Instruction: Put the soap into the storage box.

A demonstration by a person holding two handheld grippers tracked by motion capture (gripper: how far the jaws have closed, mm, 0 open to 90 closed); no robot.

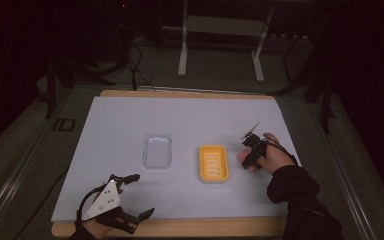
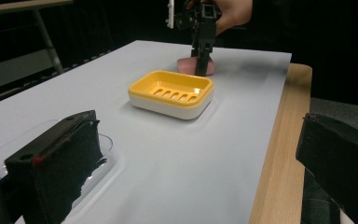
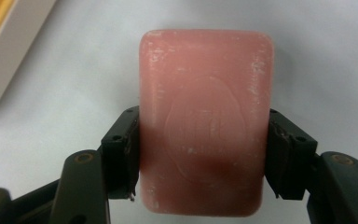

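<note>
1. Progress: early stage. The right gripper (image 3: 200, 161) has its jaws closed against both long sides of the pink soap bar (image 3: 205, 121), which appears to lie on the white mat (image 1: 190, 115); no lift evident.
2. The left gripper (image 1: 135, 197) rests open and empty, well apart from the soap.
3. Remaining, by judgement: carry the soap into the dish.
4. The yellow soap dish (image 1: 214, 163), just beside the right gripper, is empty.
5. The clear lid (image 1: 157, 151), beyond the left gripper, holds nothing.

We see a dim room, black from 9 to 3 o'clock; sheet (image 1: 180, 120) evenly lit, soft shadows, no glare. Soap (image 3: 205, 121) close-up slightly soft.
</note>
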